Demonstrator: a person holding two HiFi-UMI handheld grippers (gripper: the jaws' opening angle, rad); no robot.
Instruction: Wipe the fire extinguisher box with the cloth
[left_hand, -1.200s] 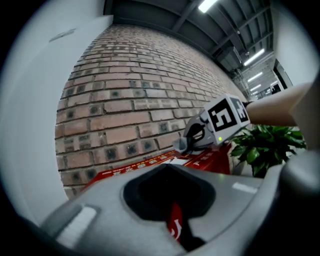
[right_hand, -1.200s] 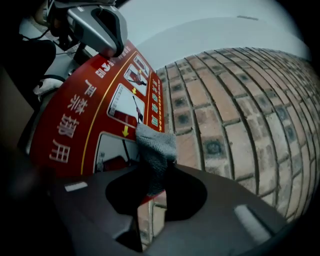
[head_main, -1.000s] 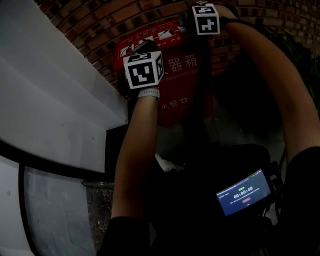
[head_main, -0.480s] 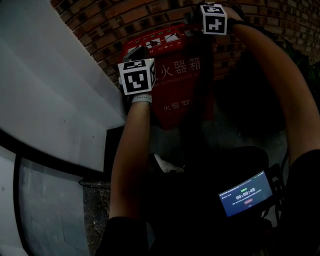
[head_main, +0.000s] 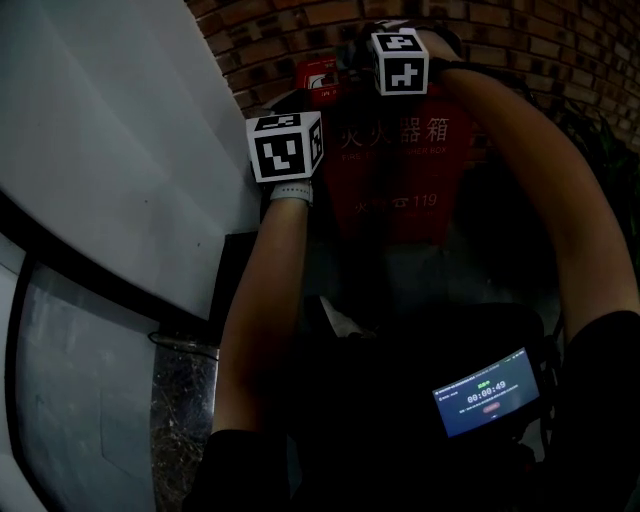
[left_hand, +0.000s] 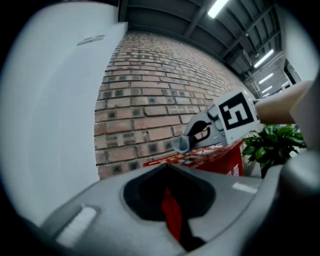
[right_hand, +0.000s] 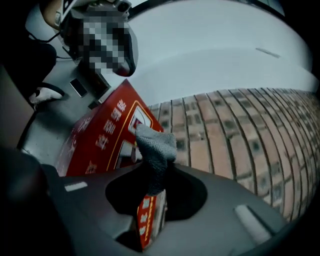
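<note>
Sliding left along the top of the fire extinguisher box (head_main: 400, 170), the right tool (right_hand: 155, 187) clamps the grey cloth (right_hand: 156, 150), mid-wipe. The left tool (left_hand: 172, 212) seems closed on the box's left edge. The next move is probably down the front.

Head-down, two jaw-level views; shared box (head_main: 392, 178)

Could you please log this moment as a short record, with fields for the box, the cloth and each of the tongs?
Box: red fire extinguisher box, against the brick wall
Cloth: grey cloth, held over the box's top; contact unclear
Right tongs: shut on the cloth
Left tongs: by the box's upper left; red sliver in their gap, open or shut unclear
Nearby: green plant beside the box
</note>
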